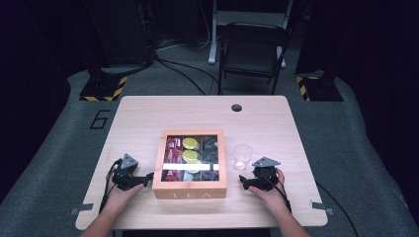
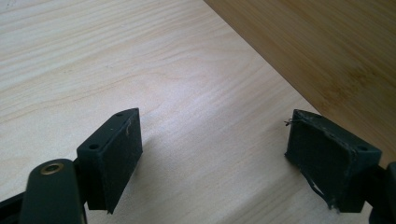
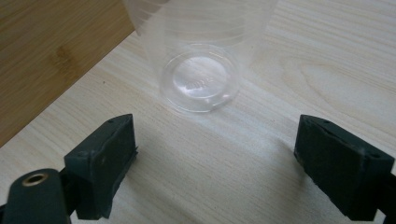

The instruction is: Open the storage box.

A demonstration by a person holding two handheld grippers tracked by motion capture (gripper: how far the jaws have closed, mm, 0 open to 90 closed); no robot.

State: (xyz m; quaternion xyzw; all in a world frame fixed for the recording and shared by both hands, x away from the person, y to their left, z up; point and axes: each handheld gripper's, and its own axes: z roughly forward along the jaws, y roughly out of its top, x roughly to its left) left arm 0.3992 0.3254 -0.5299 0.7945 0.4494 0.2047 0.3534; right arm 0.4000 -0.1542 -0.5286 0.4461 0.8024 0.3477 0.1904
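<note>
Wooden tea box (image 1: 189, 185) sits mid-table, lid closed. Clear plastic cup (image 1: 242, 156) stands upright just beside its right wall, at about 11 o'clock from the right gripper (image 1: 245, 181), the nearer one. Both it and the left gripper (image 1: 146, 178) gape wide, empty.

Clear plastic cup (image 1: 242, 156) (empty) upright beside tea box (image 1: 189, 190)

We hold a black left gripper (image 1: 146, 178) and a black right gripper (image 1: 242, 179), each topped by a grey three-cornered plate and trailing a black cable. Their fingers (image 2: 111, 161) are blocky black pads with small screw holes, and a brass-ringed hole sits beside one.
</note>
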